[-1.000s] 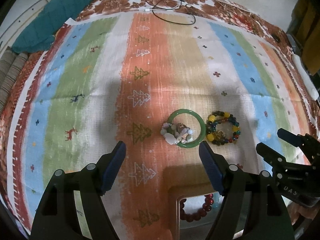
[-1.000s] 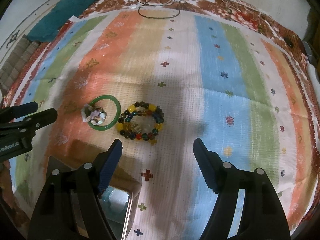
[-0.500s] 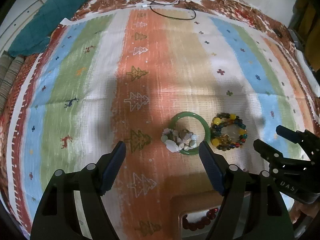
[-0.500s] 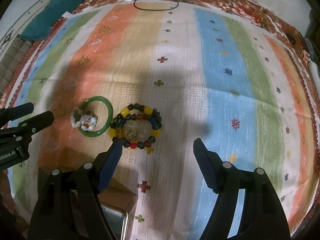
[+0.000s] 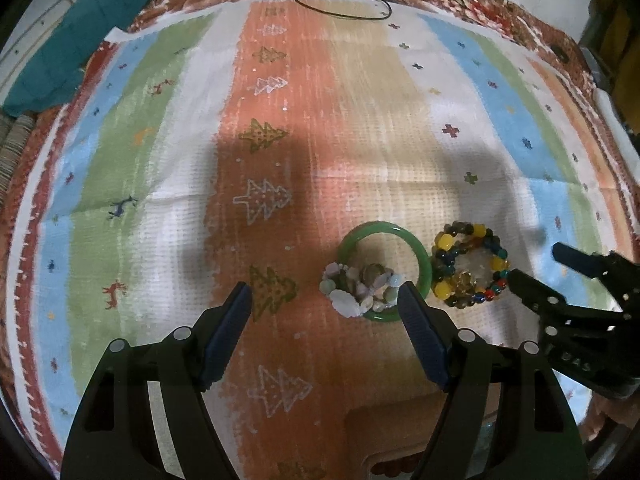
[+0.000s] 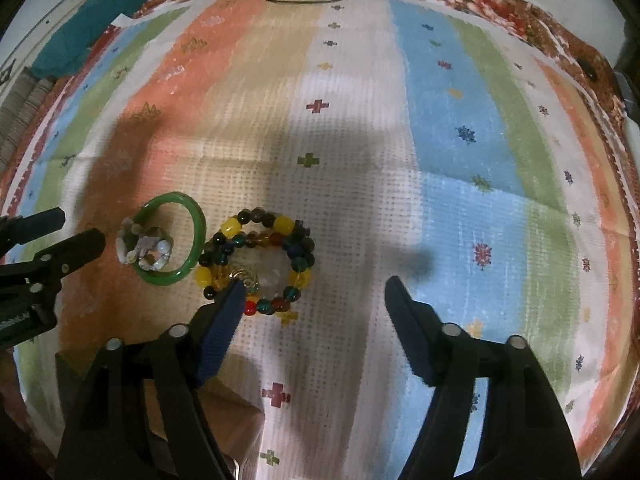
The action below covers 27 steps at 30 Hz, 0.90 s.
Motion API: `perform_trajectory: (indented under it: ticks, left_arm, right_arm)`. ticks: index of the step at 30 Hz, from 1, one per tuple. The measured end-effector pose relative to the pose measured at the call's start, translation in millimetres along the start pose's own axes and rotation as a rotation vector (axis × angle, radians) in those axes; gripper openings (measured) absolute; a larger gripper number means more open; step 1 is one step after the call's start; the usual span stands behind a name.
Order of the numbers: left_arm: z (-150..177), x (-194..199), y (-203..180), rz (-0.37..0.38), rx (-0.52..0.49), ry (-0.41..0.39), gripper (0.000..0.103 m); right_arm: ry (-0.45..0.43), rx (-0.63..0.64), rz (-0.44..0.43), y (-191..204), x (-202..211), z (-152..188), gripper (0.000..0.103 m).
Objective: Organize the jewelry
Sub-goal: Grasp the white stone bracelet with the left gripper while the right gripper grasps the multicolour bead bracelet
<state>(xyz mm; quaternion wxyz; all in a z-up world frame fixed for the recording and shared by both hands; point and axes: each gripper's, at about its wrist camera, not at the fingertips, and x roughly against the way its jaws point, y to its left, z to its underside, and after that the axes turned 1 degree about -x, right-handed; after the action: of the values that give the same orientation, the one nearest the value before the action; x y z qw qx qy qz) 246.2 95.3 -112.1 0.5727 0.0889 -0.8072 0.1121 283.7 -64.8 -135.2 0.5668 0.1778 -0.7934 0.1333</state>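
Observation:
A green bangle (image 5: 378,227) lies on the striped cloth with a pale stone bracelet (image 5: 348,300) across its near side. A multicoloured bead bracelet (image 5: 444,242) touches it on the right. My left gripper (image 5: 324,296) hovers open, and its right fingertip overlaps the bangle's near edge. My right gripper (image 6: 315,286) is open with its jaws closing. Its left fingertip covers the near edge of the bead bracelet (image 6: 284,224), and cloth shows between the pads. From that view the bangle (image 6: 198,224) and the left gripper (image 6: 80,226) sit further left. The right gripper (image 5: 536,262) reaches in beside the beads.
A wooden box (image 5: 400,412) holding a red bead bracelet (image 5: 394,470) sits under the grippers at the near edge. A teal cloth (image 5: 80,40) lies at the far left and a black cable (image 5: 340,4) at the far edge of the striped cloth (image 5: 280,160).
Both grippers have sunk and moved forward towards the jewellery, which now lies nearer their fingertips. The box has slid lower in both views. The right jaws stand slightly narrower.

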Motion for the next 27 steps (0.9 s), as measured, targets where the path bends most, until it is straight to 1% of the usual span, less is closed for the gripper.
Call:
perform_trajectory:
  ticks: [5,8,10,11,13,15,17,18,19,20,21,22,24,27]
  left_arm:
    - [-4.0,-9.3,3.9,0.0,0.009,0.015,0.073]
    - [-5.2,-16.5,5.1,-0.001,0.012,0.029,0.073]
    - [-6.0,-22.2,3.9,0.006,0.006,0.04,0.07]
    - [-6.2,-25.0,3.1,0.007,0.001,0.046,0.07]
    - [-6.7,-29.2,1.7,0.009,-0.007,0.055,0.068]
    - [-7.0,-33.9,1.3,0.012,-0.01,0.065,0.065]
    - [-6.2,-39.2,2.1,0.04,0.002,0.081,0.061]
    - [-5.8,-40.8,3.2,0.061,0.013,0.088,0.058]
    - [-5.7,-42.2,4.1,0.076,0.023,0.093,0.053]
    - [-5.8,-43.2,3.9,0.073,0.02,0.095,0.049]
    - [-5.1,-43.3,2.8,0.069,0.015,0.094,0.042]
    - [-4.4,-43.8,1.8,0.068,0.01,0.099,0.032]
    - [-2.5,-45.0,-0.1,0.073,0.003,0.107,0.026]
    - [-1.5,-43.4,-3.6,0.059,-0.011,0.103,0.015]
  right_arm:
    - [0.03,-0.003,-0.002,-2.5,-13.5,-2.9,0.06]
    - [0.042,-0.002,-0.007,-2.5,-19.1,-5.5,0.052]
    - [0.052,0.004,-0.014,-1.2,-22.7,-7.0,0.043]
    - [0.055,0.007,-0.016,-0.9,-23.3,-7.4,0.04]
    - [0.063,0.015,-0.025,0.5,-26.0,-8.4,0.032]
    - [0.066,0.019,-0.037,1.8,-27.8,-9.8,0.027]
    - [0.068,0.026,-0.044,3.5,-28.8,-10.5,0.022]
    - [0.07,0.032,-0.049,4.7,-29.5,-10.7,0.018]
    - [0.073,0.036,-0.05,5.8,-30.4,-10.9,0.016]
    - [0.074,0.039,-0.049,6.2,-31.0,-11.3,0.015]
    - [0.073,0.043,-0.045,6.5,-31.4,-11.9,0.014]
    - [0.072,0.048,-0.042,6.8,-31.6,-12.2,0.013]
    - [0.069,0.053,-0.041,7.1,-31.4,-12.5,0.013]
    - [0.063,0.062,-0.035,8.2,-30.7,-11.7,0.013]
